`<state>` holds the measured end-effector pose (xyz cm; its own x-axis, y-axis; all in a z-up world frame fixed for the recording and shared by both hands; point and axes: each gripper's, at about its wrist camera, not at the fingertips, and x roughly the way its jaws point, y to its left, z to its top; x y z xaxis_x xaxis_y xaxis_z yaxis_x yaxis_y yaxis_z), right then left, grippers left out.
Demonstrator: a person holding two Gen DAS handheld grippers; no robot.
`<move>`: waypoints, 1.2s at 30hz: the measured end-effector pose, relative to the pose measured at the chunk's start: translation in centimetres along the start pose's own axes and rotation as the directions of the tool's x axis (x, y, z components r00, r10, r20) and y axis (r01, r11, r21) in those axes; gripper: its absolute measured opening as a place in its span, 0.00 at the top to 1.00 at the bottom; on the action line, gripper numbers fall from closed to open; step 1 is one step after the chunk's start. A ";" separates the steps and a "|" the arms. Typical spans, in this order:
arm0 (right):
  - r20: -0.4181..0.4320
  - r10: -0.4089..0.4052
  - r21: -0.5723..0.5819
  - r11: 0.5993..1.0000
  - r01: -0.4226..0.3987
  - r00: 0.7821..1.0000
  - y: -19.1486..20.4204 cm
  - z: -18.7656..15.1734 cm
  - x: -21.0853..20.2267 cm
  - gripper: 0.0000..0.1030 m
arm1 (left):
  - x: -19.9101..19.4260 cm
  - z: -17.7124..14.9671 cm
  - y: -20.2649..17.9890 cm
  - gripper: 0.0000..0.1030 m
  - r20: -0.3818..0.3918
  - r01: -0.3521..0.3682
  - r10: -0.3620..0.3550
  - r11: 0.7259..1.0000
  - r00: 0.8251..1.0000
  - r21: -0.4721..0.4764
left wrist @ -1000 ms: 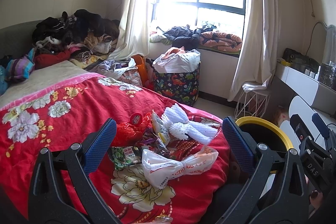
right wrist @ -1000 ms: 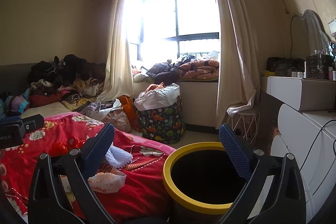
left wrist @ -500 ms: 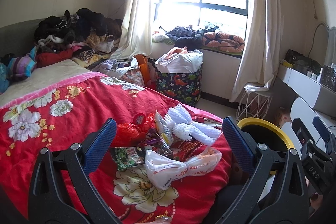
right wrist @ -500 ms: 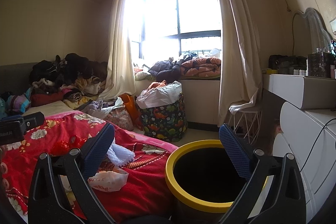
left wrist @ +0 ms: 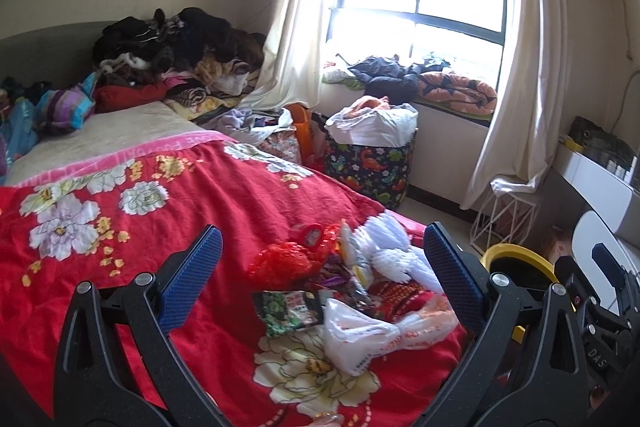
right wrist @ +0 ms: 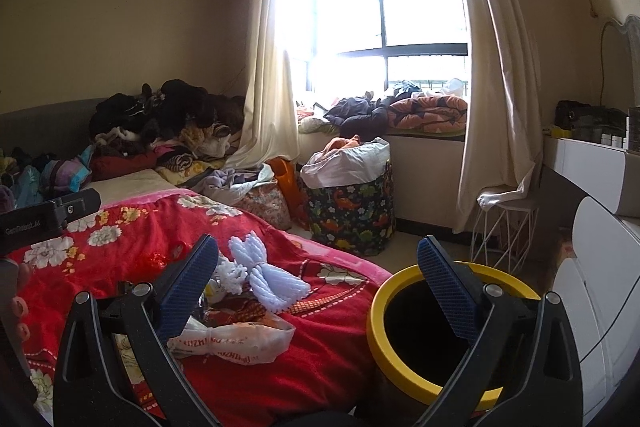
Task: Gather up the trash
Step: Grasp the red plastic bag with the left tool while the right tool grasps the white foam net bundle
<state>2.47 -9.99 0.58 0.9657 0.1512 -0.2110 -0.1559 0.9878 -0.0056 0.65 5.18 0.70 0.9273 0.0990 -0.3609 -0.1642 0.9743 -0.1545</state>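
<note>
A heap of trash lies on the red flowered bedspread (left wrist: 140, 227): a knotted white plastic bag (left wrist: 376, 331), a green snack wrapper (left wrist: 292, 311), a red plastic bag (left wrist: 288, 259) and white foam netting (left wrist: 396, 247). My left gripper (left wrist: 320, 263) is open and empty, above and short of the heap. My right gripper (right wrist: 316, 279) is open and empty, above the bed's edge and a black bin with a yellow rim (right wrist: 400, 363). The bag (right wrist: 236, 343) and the netting (right wrist: 264, 271) also show in the right wrist view. The bin (left wrist: 516, 255) stands right of the bed.
A dinosaur-print basket (left wrist: 368, 163) full of cloth stands by the window. A white wire stool (left wrist: 508, 211) stands under the curtain. White drawers (right wrist: 592, 291) are at the right. Clothes are piled (left wrist: 172, 59) at the bed's head.
Both grippers have drifted slightly to the left and a bit closer to the bed. The trash sits further right in both views. Both stay open and empty.
</note>
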 end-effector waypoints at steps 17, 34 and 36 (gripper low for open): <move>-0.097 0.096 0.000 0.995 -0.096 0.991 1.2 1.8 5.5 0.06 | 5.6 1.2 2.6 0.10 -0.096 -0.023 0.025 1.000 0.995 0.016; -0.356 0.125 0.081 0.991 -0.103 0.926 -1.0 -0.8 12.6 0.06 | 14.4 -1.2 4.1 0.10 -0.327 0.063 -0.043 0.997 0.944 0.051; -0.378 0.129 0.094 0.990 -0.100 0.917 -1.0 -1.2 13.3 0.07 | 15.2 -1.6 4.3 0.10 -0.351 0.070 -0.046 0.996 0.935 0.054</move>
<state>15.20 -9.05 -3.38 0.7869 0.2513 -0.5637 -0.2316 0.9668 0.1077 13.50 10.60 -6.89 0.7567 -0.0237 -0.6533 -0.0808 0.9883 -0.1294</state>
